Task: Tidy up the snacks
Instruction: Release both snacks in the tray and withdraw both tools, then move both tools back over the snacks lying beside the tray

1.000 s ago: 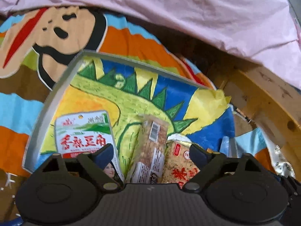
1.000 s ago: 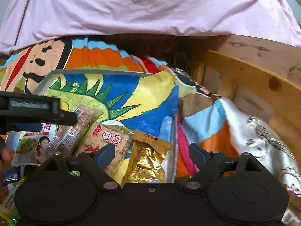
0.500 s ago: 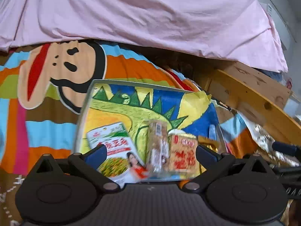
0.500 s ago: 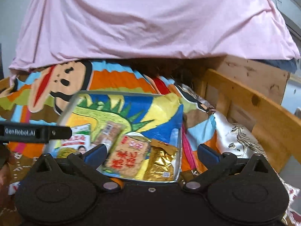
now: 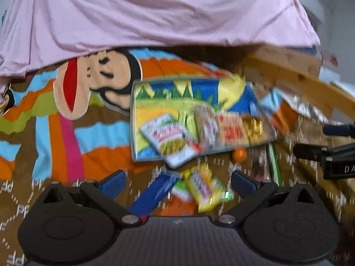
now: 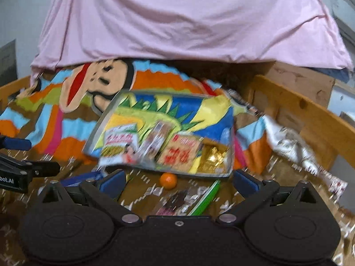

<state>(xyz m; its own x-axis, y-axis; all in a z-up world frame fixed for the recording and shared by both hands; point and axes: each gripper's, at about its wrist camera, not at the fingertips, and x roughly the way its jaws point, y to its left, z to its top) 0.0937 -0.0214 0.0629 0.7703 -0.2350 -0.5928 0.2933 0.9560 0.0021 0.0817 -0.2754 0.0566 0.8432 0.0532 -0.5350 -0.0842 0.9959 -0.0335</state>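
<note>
Both tongs, left (image 5: 177, 182) and right (image 6: 179, 182), were held spread and empty, the snack tray (image 6: 95, 137) lying ahead of them.

Dinosaur-print tray (image 6: 115, 113) holds four packets flat in a row along its near edge: white-green (image 6: 118, 144), brown bar (image 6: 153, 143), red-lettered (image 6: 180, 153), gold (image 6: 212, 159). Loose just before the tray: orange ball (image 6: 168, 180), yellow packet (image 5: 205, 187), blue packet (image 5: 155, 190).

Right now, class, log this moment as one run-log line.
left gripper: open, empty | right gripper: open, empty | tray: four snack packets in a row | loose: orange ball, yellow packet
</note>
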